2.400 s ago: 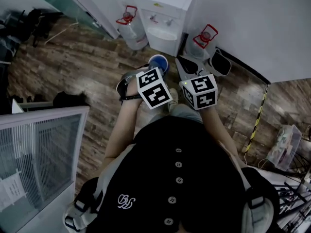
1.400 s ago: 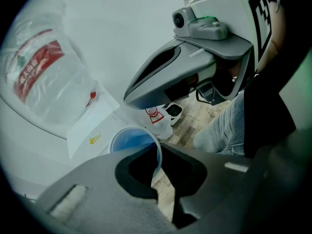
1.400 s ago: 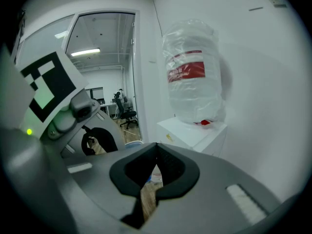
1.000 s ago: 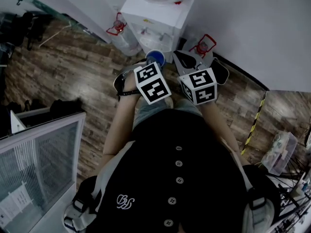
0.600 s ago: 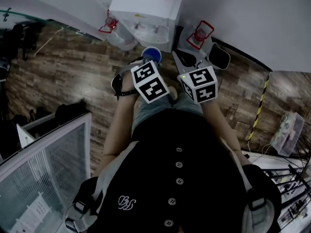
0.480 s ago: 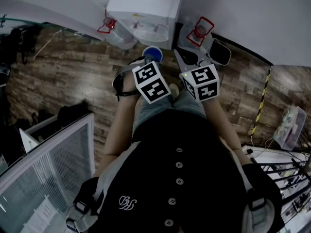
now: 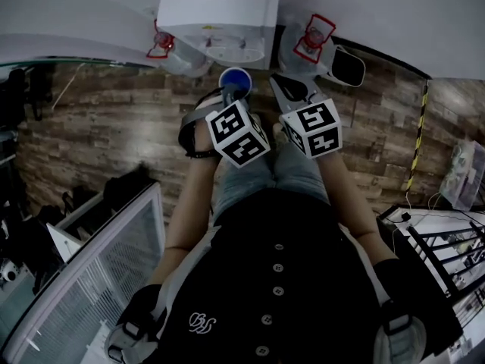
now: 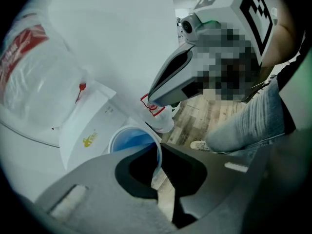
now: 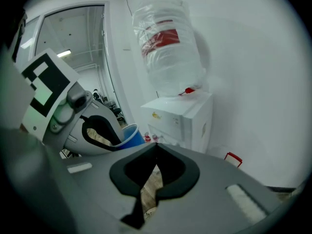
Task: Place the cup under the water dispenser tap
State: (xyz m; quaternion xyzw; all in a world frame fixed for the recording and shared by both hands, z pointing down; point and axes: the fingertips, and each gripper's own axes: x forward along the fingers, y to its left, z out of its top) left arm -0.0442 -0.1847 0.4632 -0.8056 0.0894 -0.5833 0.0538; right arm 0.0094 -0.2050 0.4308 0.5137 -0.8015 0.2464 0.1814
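Note:
A blue cup (image 7: 236,80) hangs just in front of the white water dispenser (image 7: 216,17). My left gripper (image 7: 229,93) is shut on its rim. In the left gripper view the cup's (image 8: 130,141) thin wall is pinched between the jaws of the left gripper (image 8: 157,155), with the dispenser's (image 8: 90,126) front beyond it. The right gripper (image 7: 286,89) is beside the cup on the right, shut and empty. In the right gripper view the right gripper's (image 9: 156,146) jaws meet, and the cup (image 9: 130,134) shows at the left. The dispenser (image 9: 183,113) with its large bottle (image 9: 168,52) stands ahead.
Empty water jugs with red handles stand on either side of the dispenser (image 7: 163,48) (image 7: 312,38). A dark bin (image 7: 347,65) leans at the wall to the right. A glass partition (image 7: 91,294) is at lower left, a metal rack (image 7: 443,241) at right. The floor is wood plank.
Both grippers have come closer to the dispenser and lower, and the cup went with the left one. The jaws have not changed.

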